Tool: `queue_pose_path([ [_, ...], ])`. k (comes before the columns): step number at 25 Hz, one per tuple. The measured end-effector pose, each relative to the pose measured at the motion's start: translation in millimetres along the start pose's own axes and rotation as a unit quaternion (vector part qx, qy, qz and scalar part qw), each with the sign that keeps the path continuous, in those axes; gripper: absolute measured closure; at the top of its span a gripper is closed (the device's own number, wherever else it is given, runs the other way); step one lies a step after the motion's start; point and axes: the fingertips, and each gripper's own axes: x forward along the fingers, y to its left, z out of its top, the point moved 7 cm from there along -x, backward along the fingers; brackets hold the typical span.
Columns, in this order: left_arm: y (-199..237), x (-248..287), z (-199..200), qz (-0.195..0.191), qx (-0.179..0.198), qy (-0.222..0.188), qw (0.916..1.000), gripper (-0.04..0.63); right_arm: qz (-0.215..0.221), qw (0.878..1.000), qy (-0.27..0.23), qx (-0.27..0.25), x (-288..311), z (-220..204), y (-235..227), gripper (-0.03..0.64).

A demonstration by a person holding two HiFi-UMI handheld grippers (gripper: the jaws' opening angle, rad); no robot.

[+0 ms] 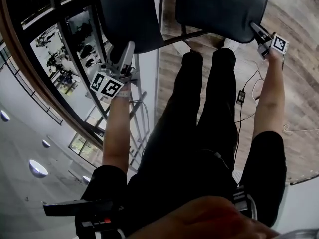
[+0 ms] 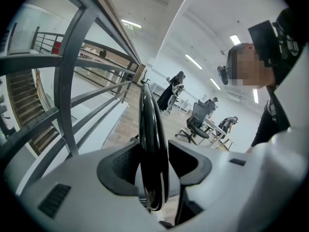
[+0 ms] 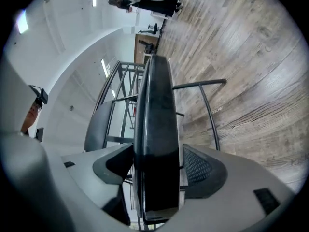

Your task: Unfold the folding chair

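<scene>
The folding chair shows in the head view as two dark padded panels, one at the left (image 1: pixel 129 14) and one at the right (image 1: pixel 222 9). My left gripper (image 1: pixel 125 56) reaches up to the lower edge of the left panel. In the left gripper view that black panel edge (image 2: pixel 153 129) stands between the jaws of the left gripper (image 2: pixel 154 166), and a gap shows beside the right pad. My right gripper (image 1: pixel 260 36) is at the right panel's corner. That panel (image 3: pixel 157 129) fills the space between the jaws of the right gripper (image 3: pixel 157 168), with a thin gap at the meshed pad (image 3: pixel 200 168). The chair's metal tube frame (image 3: pixel 207 105) shows beyond.
A grey metal railing (image 2: pixel 72 100) with glass runs along my left, with a drop to a lower level beyond it. The wooden floor (image 1: pixel 294 59) spreads to the right, with cables (image 1: pixel 248 94) lying on it. My legs (image 1: pixel 204 113) stand right behind the chair. Office chairs and people (image 2: pixel 198 120) are far off.
</scene>
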Motion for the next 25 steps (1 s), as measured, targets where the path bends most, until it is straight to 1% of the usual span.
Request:
queue_pose_path([
  [1,2.8,-2.2,1.5,0.002,0.000,-0.007,1.0000,0.419,-0.016,1.000,-0.023,0.000,-5.4,4.5,-4.1,0.319],
  [2,4.8,-4.9,4.5,0.006,-0.001,-0.017,0.9998,0.400,-0.032,0.998,-0.045,-0.011,-12.4,11.7,-5.9,0.318],
  [4,1.6,-11.2,15.7,0.020,0.009,-0.035,0.9992,0.387,-0.064,0.992,-0.081,-0.066,-28.2,32.0,4.9,0.318],
  [5,-4.8,-15.3,23.6,0.029,0.021,-0.039,0.9986,0.385,-0.078,0.988,-0.094,-0.098,-35.6,41.5,19.8,0.319],
  [7,-22.8,-28.4,41.2,0.048,0.048,-0.041,0.9969,0.384,-0.104,0.977,-0.106,-0.150,-46.9,49.6,65.3,0.319],
  [9,-40.5,-45.1,55.7,0.060,0.073,-0.037,0.9948,0.385,-0.116,0.971,-0.109,-0.178,-52.1,45.1,118.9,0.322],
  [10,-48.6,-50.8,60.6,0.061,0.085,-0.036,0.9939,0.385,-0.110,0.970,-0.114,-0.184,-52.7,42.6,144.0,0.331],
  [11,-56.8,-53.3,63.9,0.058,0.096,-0.036,0.9930,0.387,-0.097,0.970,-0.120,-0.187,-52.3,41.9,167.4,0.359],
  [12,-66.1,-53.4,65.6,0.055,0.108,-0.038,0.9919,0.401,-0.078,0.971,-0.127,-0.189,-51.7,41.8,189.9,0.416],
  [13,-77.1,-52.6,65.2,0.052,0.120,-0.039,0.9907,0.464,-0.058,0.971,-0.131,-0.189,-52.1,39.8,211.8,0.482],
  [14,-90.0,-51.7,62.5,0.052,0.130,-0.038,0.9895,0.529,-0.040,0.972,-0.133,-0.190,-54.2,34.9,233.3,0.527],
  [15,-104.1,-50.8,58.2,0.051,0.136,-0.035,0.9887,0.577,-0.027,0.972,-0.131,-0.193,-57.7,27.9,254.7,0.549],
  [16,-118.2,-50.6,54.2,0.048,0.140,-0.032,0.9885,0.592,-0.018,0.972,-0.127,-0.198,-61.2,19.5,276.6,0.574],
  [17,-131.5,-51.8,52.2,0.043,0.142,-0.029,0.9885,0.592,-0.009,0.972,-0.123,-0.202,-62.8,10.5,300.4,0.611],
  [19,-154.7,-57.5,57.3,0.028,0.145,-0.024,0.9887,0.592,0.009,0.970,-0.106,-0.216,-57.7,-5.0,356.1,0.611],
  [20,-165.5,-60.6,62.6,0.019,0.147,-0.024,0.9886,0.592,0.018,0.968,-0.094,-0.232,-52.0,-10.8,386.2,0.611],
  [21,-176.1,-63.4,67.4,0.010,0.151,-0.024,0.9881,0.592,0.023,0.963,-0.079,-0.255,-46.0,-15.7,415.7,0.611],
  [22,-186.6,-65.8,70.8,0.000,0.160,-0.025,0.9868,0.592,0.022,0.956,-0.063,-0.286,-40.8,-19.9,443.5,0.611],
  [23,-196.6,-68.2,73.4,-0.008,0.173,-0.029,0.9844,0.592,0.020,0.945,-0.048,-0.322,-36.5,-23.6,470.0,0.611],
  [25,-213.2,-76.0,81.9,-0.021,0.198,-0.042,0.9790,0.592,0.018,0.918,-0.020,-0.395,-28.8,-30.9,523.7,0.611],
])
